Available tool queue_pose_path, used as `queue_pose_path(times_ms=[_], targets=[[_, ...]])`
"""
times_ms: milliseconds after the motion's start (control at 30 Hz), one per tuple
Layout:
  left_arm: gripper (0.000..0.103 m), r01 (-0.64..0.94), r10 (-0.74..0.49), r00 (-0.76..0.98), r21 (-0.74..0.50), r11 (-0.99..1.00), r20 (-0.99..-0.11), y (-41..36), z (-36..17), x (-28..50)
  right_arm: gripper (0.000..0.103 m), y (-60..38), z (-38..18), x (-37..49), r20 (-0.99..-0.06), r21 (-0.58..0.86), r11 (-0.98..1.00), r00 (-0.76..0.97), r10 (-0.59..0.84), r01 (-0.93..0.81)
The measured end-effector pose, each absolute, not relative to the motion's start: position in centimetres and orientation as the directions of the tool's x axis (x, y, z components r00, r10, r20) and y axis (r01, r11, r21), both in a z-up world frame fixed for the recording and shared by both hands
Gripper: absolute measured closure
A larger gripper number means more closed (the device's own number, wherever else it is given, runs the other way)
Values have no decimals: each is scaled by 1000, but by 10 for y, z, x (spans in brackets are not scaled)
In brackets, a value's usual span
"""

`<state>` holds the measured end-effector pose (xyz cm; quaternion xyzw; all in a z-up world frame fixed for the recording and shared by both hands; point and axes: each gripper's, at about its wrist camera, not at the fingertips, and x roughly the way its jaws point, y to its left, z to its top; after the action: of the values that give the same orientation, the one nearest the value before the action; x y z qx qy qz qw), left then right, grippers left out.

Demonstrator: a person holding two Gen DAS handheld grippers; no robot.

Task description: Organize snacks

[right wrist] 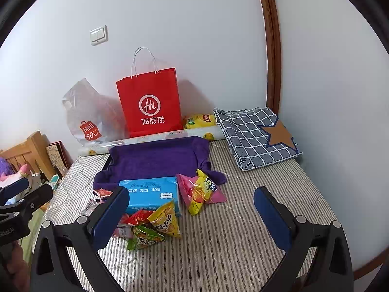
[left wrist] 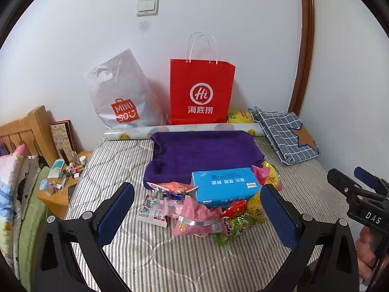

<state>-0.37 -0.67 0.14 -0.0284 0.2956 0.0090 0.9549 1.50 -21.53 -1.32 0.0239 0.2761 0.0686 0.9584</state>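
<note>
several crinkly snack packets (left wrist: 194, 221) beside boxy blue carton (left wrist: 225, 186)

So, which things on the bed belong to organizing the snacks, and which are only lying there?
For the job:
- pile of snack packets
- blue box
- pink and yellow packets
- purple-lined tray, probably where they go

Just lying about:
- red paper bag
- grey plastic bag
- checked cloth
- paper roll
- bedside clutter
</note>
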Motion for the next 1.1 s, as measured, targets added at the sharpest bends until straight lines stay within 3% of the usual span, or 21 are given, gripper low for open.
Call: queue_pose_path(times_ms=[1100], targets=[[1, -36, -10, 825, -70, 997, -565, -2, 0, -5, 0, -211, -9, 10, -515, 92, 988, 843, 155, -125]])
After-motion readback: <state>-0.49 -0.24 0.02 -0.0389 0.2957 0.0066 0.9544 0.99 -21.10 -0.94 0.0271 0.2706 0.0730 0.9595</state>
